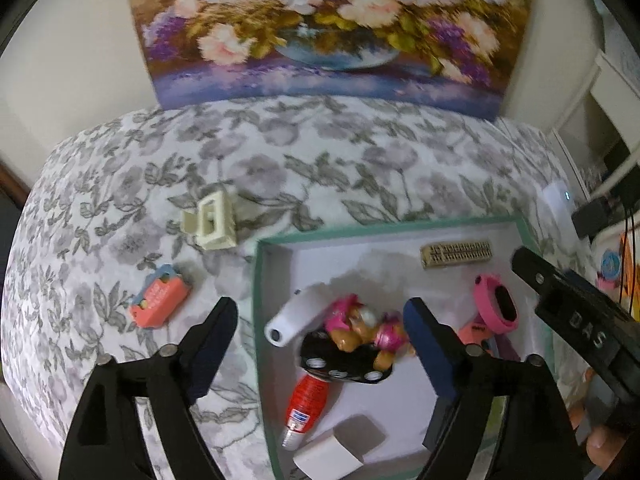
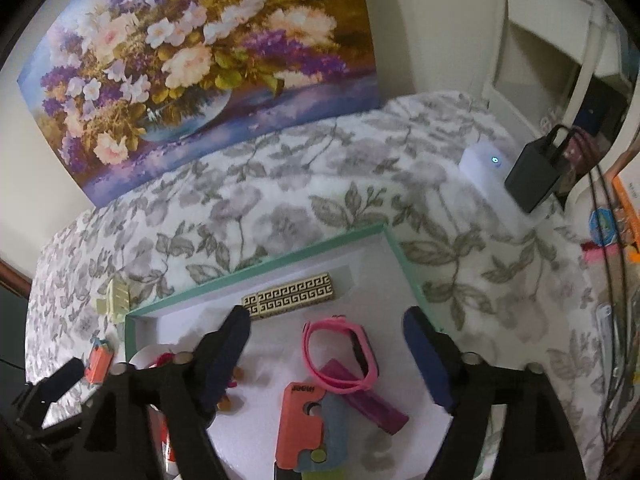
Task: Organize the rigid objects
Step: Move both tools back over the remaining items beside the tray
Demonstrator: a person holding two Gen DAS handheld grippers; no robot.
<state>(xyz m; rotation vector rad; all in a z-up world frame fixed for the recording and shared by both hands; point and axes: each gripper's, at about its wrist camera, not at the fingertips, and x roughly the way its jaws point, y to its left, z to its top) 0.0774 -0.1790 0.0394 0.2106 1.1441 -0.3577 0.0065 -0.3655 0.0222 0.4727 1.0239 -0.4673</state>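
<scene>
Both sets of fingers spread wide and empty; left gripper point(image 1: 320, 320) straddles the near-left wall of the green-rimmed box point(image 1: 384, 226), right gripper point(image 2: 326, 332) hovers over the box interior.

Already in the box: white tube point(image 1: 294, 316), pink-and-tan toy figure point(image 1: 360, 330), red-capped bottle point(image 1: 306, 406), patterned comb-like block point(image 2: 289, 299), pink watch point(image 2: 344, 354), coral folding gadget point(image 2: 300, 420).

Still out on the floral bedspread point(image 1: 320, 152): cream hair claw clip point(image 1: 212, 222) and coral eraser-like block point(image 1: 159, 295), both left of the box, apart from each other.

My read: next pick is one of those two, left side does it; the block is nearer. For a clean grab: swing left clear of the box wall, line the fingers across the block's short side, come down square; soft bedding gives, so press in slightly before closing. Claw clip is hollow and springy; grip across its body, not the teeth. Keep right gripper out of the drop path.
</scene>
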